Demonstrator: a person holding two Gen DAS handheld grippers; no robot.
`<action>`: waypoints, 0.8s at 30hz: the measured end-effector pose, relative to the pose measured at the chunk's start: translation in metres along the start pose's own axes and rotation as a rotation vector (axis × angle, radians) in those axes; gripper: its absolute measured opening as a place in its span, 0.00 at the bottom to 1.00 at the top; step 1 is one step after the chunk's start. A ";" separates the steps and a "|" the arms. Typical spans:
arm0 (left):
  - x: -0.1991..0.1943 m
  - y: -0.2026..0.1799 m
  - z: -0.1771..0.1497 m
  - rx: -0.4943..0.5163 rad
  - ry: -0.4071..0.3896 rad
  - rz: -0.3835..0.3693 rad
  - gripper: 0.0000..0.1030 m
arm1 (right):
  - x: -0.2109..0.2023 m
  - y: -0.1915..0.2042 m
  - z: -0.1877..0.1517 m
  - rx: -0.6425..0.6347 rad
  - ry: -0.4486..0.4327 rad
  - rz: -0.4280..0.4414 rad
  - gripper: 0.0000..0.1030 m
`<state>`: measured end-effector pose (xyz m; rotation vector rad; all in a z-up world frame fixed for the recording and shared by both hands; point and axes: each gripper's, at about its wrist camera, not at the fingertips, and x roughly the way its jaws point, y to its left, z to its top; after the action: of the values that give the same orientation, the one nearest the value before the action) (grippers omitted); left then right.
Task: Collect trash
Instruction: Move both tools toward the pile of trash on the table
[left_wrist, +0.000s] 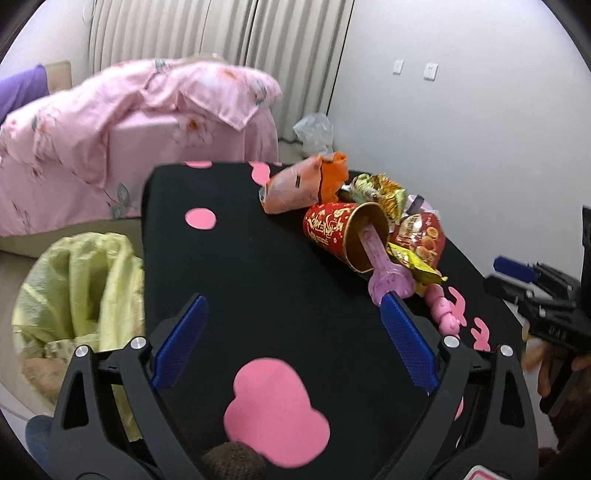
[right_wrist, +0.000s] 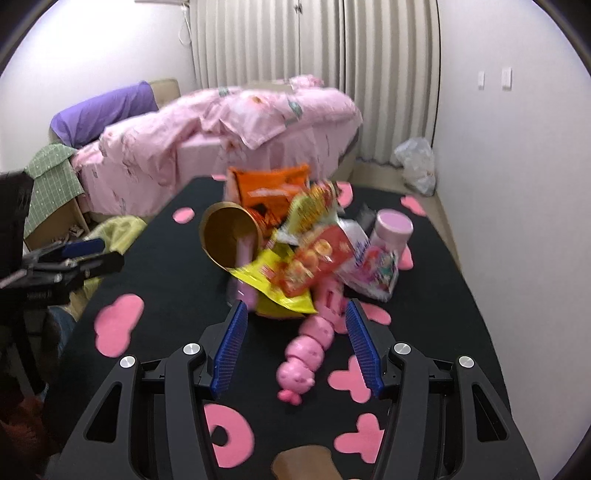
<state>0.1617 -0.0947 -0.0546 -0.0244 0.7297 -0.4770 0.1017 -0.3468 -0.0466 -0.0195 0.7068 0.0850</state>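
A heap of trash lies on the black table (left_wrist: 258, 258): a red paper cup (left_wrist: 332, 229) on its side with a pink toy wrench (left_wrist: 384, 273) sticking out, an orange bag (left_wrist: 303, 184), a yellow wrapper (right_wrist: 280, 288) and a red snack bag (right_wrist: 317, 258). My left gripper (left_wrist: 294, 301) is open over bare table, left of the cup. My right gripper (right_wrist: 295, 306) is open just short of the yellow wrapper, with a pink caterpillar toy (right_wrist: 310, 343) lying on the table between its fingers, untouched. Each gripper also shows at the edge of the other's view.
A yellow-green bin bag (left_wrist: 81, 288) hangs open off the table's left side. A pink-lidded jar (right_wrist: 391, 236) and a white wrapper (right_wrist: 365, 266) sit at the heap's right. A bed with pink bedding (right_wrist: 240, 122) stands behind, and a plastic bag (right_wrist: 415, 162) by the wall.
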 end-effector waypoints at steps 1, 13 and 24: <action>0.006 0.001 0.002 -0.008 0.008 0.005 0.87 | 0.006 -0.001 -0.001 -0.012 0.024 -0.013 0.51; 0.008 0.042 0.000 -0.138 0.012 0.102 0.87 | 0.052 0.076 0.002 -0.262 0.000 0.134 0.44; 0.012 0.042 -0.002 -0.135 0.025 0.062 0.87 | 0.084 0.056 0.005 -0.187 0.086 0.126 0.14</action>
<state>0.1853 -0.0615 -0.0714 -0.1216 0.7840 -0.3686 0.1634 -0.2850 -0.0968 -0.1587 0.7841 0.2722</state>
